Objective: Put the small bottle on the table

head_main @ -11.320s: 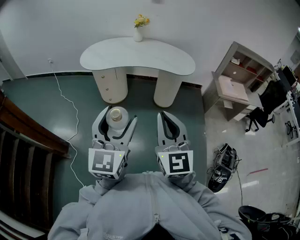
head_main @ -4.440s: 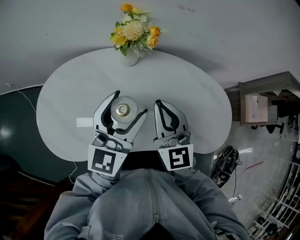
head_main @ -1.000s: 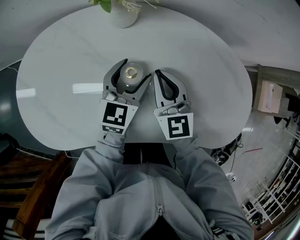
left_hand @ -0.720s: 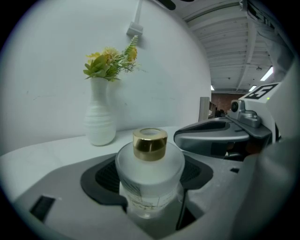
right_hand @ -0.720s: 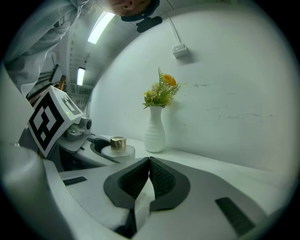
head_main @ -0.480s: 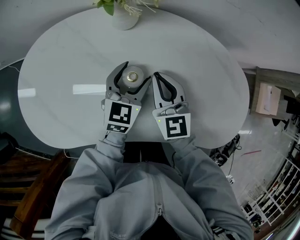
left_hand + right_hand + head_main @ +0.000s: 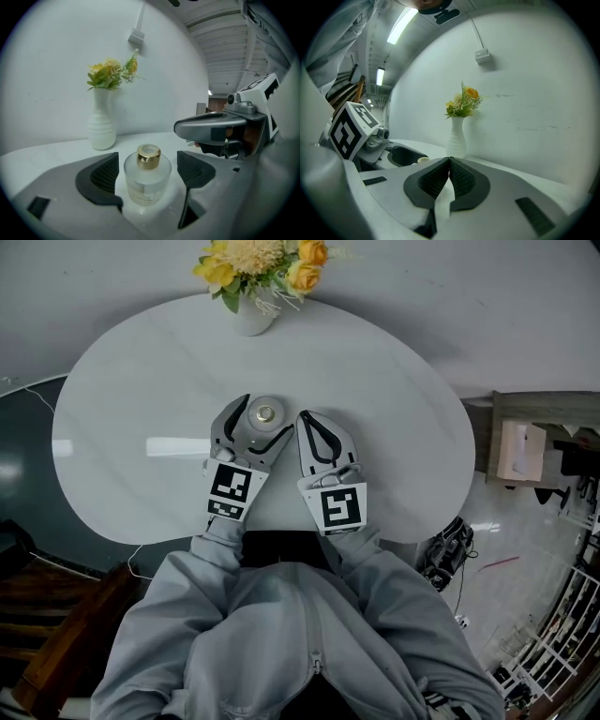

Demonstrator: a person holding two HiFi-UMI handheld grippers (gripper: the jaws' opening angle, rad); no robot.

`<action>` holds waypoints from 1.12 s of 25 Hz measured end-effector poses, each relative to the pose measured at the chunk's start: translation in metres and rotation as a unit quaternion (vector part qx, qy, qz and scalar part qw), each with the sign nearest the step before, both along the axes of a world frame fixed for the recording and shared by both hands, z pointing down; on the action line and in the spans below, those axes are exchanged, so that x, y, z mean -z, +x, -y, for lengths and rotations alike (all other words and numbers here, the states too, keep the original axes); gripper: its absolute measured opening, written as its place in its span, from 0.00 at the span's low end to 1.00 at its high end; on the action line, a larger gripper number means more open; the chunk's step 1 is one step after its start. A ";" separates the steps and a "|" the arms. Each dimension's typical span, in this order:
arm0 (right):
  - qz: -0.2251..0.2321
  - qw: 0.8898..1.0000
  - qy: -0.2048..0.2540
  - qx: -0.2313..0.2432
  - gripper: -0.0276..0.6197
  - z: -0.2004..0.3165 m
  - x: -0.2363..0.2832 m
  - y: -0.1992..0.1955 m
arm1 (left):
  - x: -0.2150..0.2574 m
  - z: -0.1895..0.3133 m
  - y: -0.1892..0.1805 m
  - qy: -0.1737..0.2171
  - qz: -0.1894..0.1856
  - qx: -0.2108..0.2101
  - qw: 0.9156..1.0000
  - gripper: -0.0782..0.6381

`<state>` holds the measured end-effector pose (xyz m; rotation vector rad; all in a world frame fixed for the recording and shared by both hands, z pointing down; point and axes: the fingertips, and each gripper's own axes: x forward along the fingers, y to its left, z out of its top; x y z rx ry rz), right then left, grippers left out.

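Observation:
The small frosted-glass bottle point(image 7: 147, 183) with a gold cap point(image 7: 265, 413) stands upright on the white kidney-shaped table point(image 7: 394, 409), a little in from its front edge. My left gripper point(image 7: 268, 414) reaches around it with its jaws opening. In the left gripper view both black pads point(image 7: 104, 174) stand a small gap off the glass, one on each side. My right gripper point(image 7: 306, 418) rests just to the right of the bottle, its pads point(image 7: 440, 176) pressed together with nothing between them.
A white ribbed vase point(image 7: 253, 315) with yellow flowers stands at the table's far edge, against the wall. The dark floor lies to the left. A wooden shelf unit point(image 7: 525, 446) and black gear point(image 7: 441, 554) on the floor are to the right.
The left jaws have spread a little wider around the bottle. The head view has tilted up, so the flowers now show. Both grippers stay side by side.

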<state>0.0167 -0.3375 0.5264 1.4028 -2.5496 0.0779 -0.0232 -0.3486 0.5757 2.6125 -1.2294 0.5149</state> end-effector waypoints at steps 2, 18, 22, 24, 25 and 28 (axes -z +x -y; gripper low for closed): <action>-0.001 1.000 0.009 -0.001 0.08 -0.001 0.013 -0.001 | 0.011 -0.002 -0.006 0.003 -0.005 0.009 1.000 0.64; 0.016 0.997 0.075 -0.006 0.08 -0.019 0.134 -0.010 | 0.157 -0.024 -0.040 0.087 -0.050 0.049 0.994 0.38; 0.019 0.996 0.084 -0.015 0.08 -0.021 0.158 -0.009 | 0.196 -0.032 -0.037 0.118 -0.064 0.046 0.990 0.30; 0.020 0.995 0.091 -0.018 0.08 -0.022 0.170 -0.009 | 0.213 -0.037 -0.035 0.128 -0.075 0.047 0.988 0.28; 0.020 0.995 0.095 -0.020 0.08 -0.023 0.176 -0.008 | 0.220 -0.039 -0.036 0.133 -0.080 0.051 0.987 0.25; 0.024 0.994 0.104 -0.028 0.08 -0.026 0.194 -0.005 | 0.241 -0.045 -0.040 0.149 -0.082 0.066 0.983 0.17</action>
